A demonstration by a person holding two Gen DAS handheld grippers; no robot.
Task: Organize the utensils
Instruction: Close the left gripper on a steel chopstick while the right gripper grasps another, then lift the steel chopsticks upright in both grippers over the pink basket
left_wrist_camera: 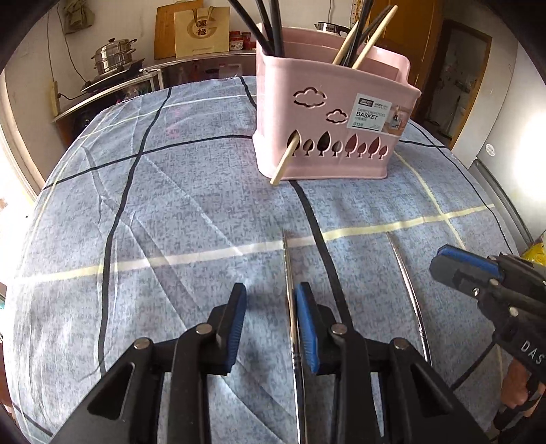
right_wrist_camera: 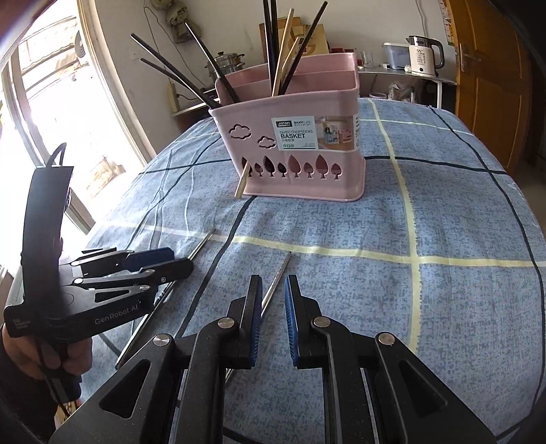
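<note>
A pink chopstick basket (left_wrist_camera: 327, 102) (right_wrist_camera: 300, 143) stands on the blue plaid cloth and holds several black and wooden chopsticks. One wooden chopstick (left_wrist_camera: 285, 164) (right_wrist_camera: 243, 181) pokes out through a cut-out at its lower left. Two metal chopsticks lie on the cloth: one (left_wrist_camera: 290, 293) (right_wrist_camera: 201, 247) between my left gripper's fingers, close to the right pad, the other (left_wrist_camera: 407, 283) (right_wrist_camera: 278, 278) runs under my right gripper's left finger. My left gripper (left_wrist_camera: 271, 293) (right_wrist_camera: 170, 261) is open. My right gripper (right_wrist_camera: 273, 287) (left_wrist_camera: 443, 259) is open and empty.
The table is covered by a blue cloth (left_wrist_camera: 187, 211) with dark and pale stripes. Behind it stand a steel pot (left_wrist_camera: 112, 56), a paper bag (left_wrist_camera: 201, 32), a kettle (right_wrist_camera: 425, 54) on a shelf, a window (right_wrist_camera: 51, 119) at left and a wooden door (right_wrist_camera: 491, 78) at right.
</note>
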